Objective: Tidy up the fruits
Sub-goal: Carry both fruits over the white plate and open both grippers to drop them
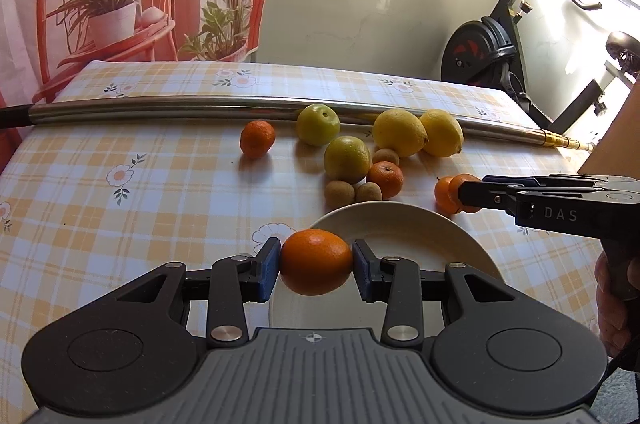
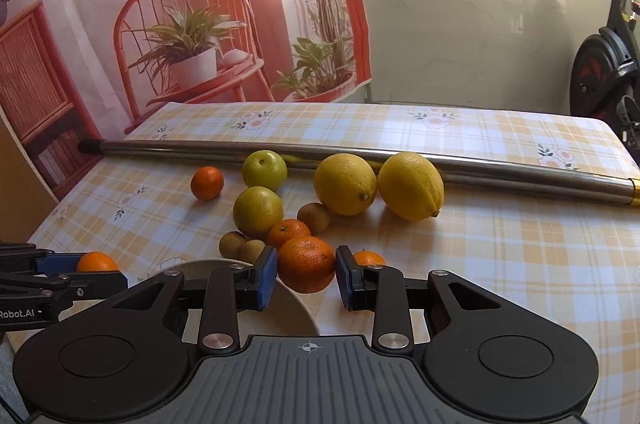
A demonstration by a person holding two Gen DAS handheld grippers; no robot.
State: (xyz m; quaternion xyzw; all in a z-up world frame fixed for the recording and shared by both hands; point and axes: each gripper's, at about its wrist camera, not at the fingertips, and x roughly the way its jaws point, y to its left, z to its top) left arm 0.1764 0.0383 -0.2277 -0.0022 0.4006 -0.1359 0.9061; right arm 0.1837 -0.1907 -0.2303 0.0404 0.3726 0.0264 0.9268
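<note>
Both grippers clamp round orange tangerines: left gripper (image 1: 316,262) over the white ceramic plate (image 1: 420,232), right gripper (image 2: 306,274) at the plate's rim; either smooth fruit may slip and roll off the table edge.

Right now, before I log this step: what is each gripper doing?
Left gripper: shut on an orange.
Right gripper: shut on a mandarin.

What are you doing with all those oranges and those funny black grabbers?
A person is sorting fruit with a grabber in each hand. The left gripper pinches an orange over the plate, and the right gripper pinches another orange near the plate's edge. Lemons, green fruits, small brown fruits and more oranges wait on the checked tablecloth.
</note>
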